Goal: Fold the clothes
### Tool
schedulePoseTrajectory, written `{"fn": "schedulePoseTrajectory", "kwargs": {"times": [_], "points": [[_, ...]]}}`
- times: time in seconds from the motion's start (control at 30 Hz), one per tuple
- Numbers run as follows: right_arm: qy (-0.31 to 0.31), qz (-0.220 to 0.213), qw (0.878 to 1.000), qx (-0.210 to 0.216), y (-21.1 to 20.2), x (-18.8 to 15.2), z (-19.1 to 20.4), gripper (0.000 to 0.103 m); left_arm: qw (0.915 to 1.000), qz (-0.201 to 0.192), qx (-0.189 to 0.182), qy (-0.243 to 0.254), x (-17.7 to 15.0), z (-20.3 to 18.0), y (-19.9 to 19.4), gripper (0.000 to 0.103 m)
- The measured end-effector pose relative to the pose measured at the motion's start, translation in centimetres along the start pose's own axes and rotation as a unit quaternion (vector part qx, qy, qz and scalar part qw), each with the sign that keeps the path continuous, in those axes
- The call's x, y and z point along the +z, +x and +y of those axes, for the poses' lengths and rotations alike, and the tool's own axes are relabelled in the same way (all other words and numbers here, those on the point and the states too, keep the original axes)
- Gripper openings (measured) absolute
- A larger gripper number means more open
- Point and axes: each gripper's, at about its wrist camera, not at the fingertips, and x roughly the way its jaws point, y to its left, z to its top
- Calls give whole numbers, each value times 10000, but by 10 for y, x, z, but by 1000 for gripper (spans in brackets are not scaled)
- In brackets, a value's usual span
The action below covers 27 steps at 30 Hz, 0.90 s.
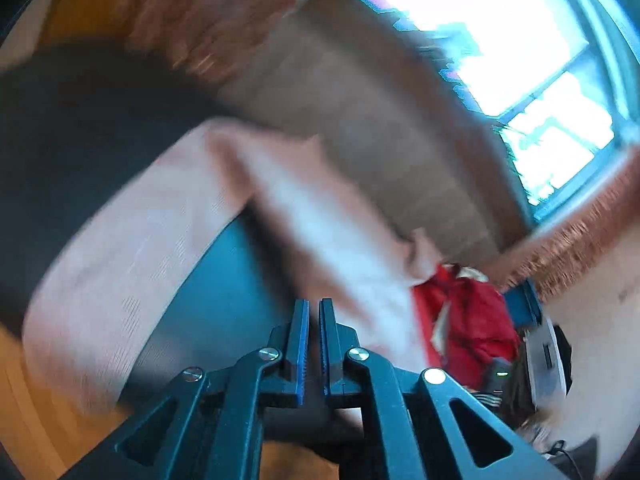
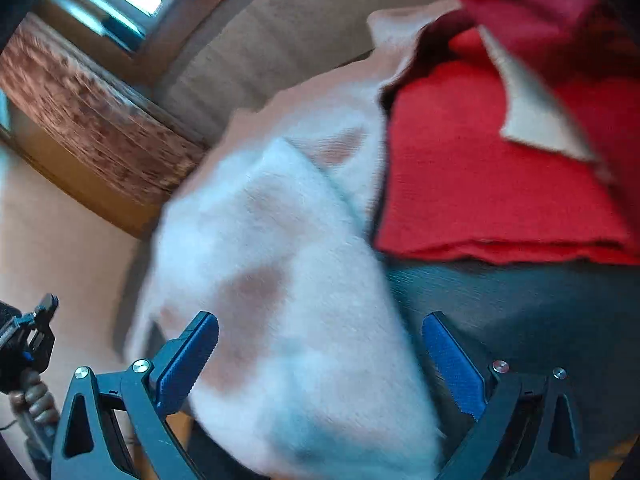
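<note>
A pale pink garment (image 1: 132, 240) drapes over a dark round table (image 1: 216, 292), blurred by motion. It also fills the middle of the right wrist view (image 2: 288, 288). A folded red garment (image 2: 492, 184) lies on the table beside it, and shows in the left wrist view (image 1: 468, 320). My left gripper (image 1: 314, 308) has its fingers nearly together with a thin empty gap, just in front of the pink cloth. My right gripper (image 2: 320, 332) is wide open, its fingers on either side of the pink cloth, which lies between them.
A brown sofa (image 1: 360, 112) runs behind the table under a bright window (image 1: 500, 48). A brick ledge (image 2: 92, 120) borders the wall. The left hand-held gripper (image 2: 28, 340) shows at the left edge of the right wrist view. Wooden floor (image 1: 36, 420) lies below.
</note>
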Motion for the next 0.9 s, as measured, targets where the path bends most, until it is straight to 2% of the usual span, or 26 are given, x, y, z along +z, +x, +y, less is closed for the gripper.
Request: {"fn": "schedulePoseTrajectory", "kwargs": {"times": [0.03,0.17,0.27,0.37,0.47,0.53,0.6,0.67,0.83,0.9], "points": [[-196,-37,9997,-161,-4,0,8,103,9995,70,272,-155,-7,21,2,3],[-1066,-292,9930,-424,-21,2,44,103,9908,85,1336,-186,-23,62,11,11],[-1833,-340,9817,-394,-18,6,81,103,9889,-89,1485,-62,-17,77,4,14],[-2216,-72,9747,-283,3,9,108,103,9848,-220,1704,252,-8,76,15,16],[-2257,188,9739,-143,23,12,115,103,9793,131,1998,311,5,92,41,15],[-2214,358,9743,-201,36,14,113,103,9771,137,2075,443,15,95,52,15],[-2129,527,9753,-270,48,16,109,103,9689,260,2378,640,32,96,63,16],[-1922,613,9793,-165,55,18,99,103,9606,306,2650,786,52,103,72,16],[-1822,330,9824,230,56,20,82,103,9325,316,3455,1001,125,138,96,16],[-1977,167,9796,314,54,15,79,103,9396,202,3323,793,140,140,92,16]]}}
